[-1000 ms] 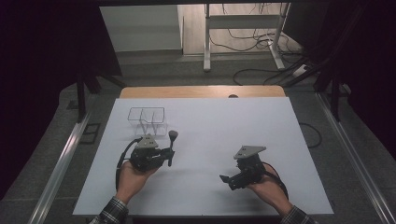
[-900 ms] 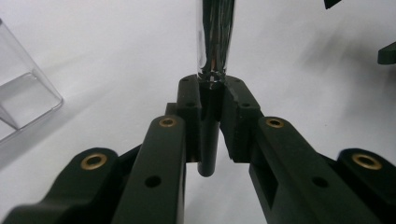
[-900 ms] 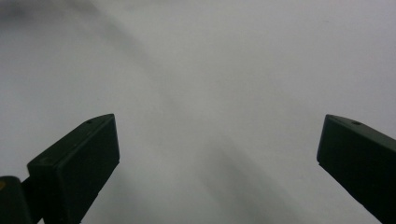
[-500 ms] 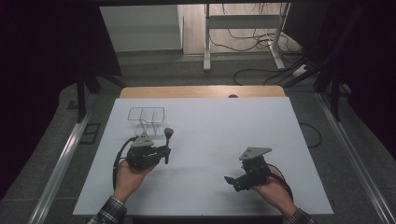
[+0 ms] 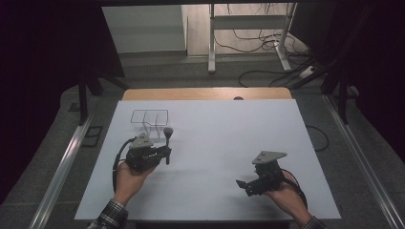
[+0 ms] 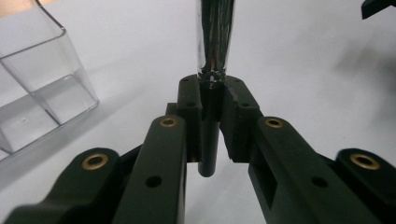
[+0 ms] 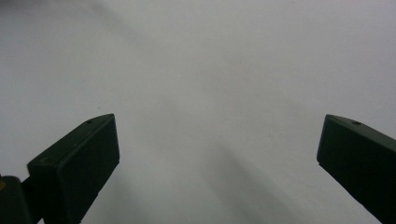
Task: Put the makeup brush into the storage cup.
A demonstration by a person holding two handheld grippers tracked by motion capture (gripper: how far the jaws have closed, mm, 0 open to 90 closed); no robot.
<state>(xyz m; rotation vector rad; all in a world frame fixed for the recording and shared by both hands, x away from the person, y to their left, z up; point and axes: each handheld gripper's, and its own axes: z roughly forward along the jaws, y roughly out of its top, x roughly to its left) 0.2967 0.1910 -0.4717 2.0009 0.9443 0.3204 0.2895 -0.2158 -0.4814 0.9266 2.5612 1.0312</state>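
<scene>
High view shows the left tongs (image 5: 166, 153) just in front of the clear box (image 5: 150, 119), on the person's side of it, pinching a spoon (image 5: 167, 136) by its handle. The spoon stands nearly upright, its round bowl above the tongs and close to the front wall of the box, not yet inside. The right tongs (image 5: 244, 185) rest low over the white counter (image 5: 229, 129), well apart from the box, toward the right, and they carry nothing.

I judge that the step in hand is to bring the spoon to the box, which seems to have two compartments. The next move asks the left hand to lift the spoon over the front wall, then lower it into one compartment and only then let the jaws part. The spoon is smooth metal, so it could slip or swing if the grip loosens early.

Left gripper view gives what the high view cannot: the black handle end of the spoon (image 6: 208, 140) sits squeezed between the two pads, with the shiny metal shaft rising above them, and the clear box (image 6: 42, 88) lies to the left of the shaft. Right gripper view shows its own jaws spread wide, with bare counter (image 7: 210, 93) between them.
</scene>
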